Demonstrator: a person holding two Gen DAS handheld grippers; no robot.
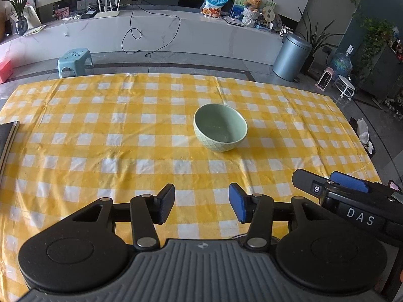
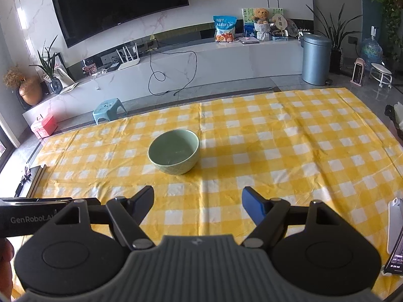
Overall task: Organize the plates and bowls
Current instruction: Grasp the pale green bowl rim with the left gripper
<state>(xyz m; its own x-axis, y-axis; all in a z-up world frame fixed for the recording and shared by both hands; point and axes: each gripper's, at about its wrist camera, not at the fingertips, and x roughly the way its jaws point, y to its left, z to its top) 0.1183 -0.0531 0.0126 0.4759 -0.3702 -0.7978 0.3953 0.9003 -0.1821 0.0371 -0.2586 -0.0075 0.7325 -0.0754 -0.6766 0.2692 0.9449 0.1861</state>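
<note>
The pale green glazed ceramic bowl with a quilted outer wall (image 1: pixel 220 127) sat upright at frame centre on the yellow-checked surface (image 1: pixel 100 138); likely rigid, slick, breakable, best pinched at the rim. Left tool (image 1: pixel 201 202) and right tool (image 2: pixel 197 205) hovered near, level, jaws apart, empty

Left wrist view: low over near table edge, facing forward. Right wrist view: likewise, alongside. Both shared the green bowl (image 1: pixel 220 127) (image 2: pixel 174 151) and TV wall.

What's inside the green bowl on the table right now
Nothing: the green bowl looks empty, its bare inner floor showing in both wrist views. Its near inner wall is hidden by the rim. It sits on the yellow checked tablecloth.
</note>
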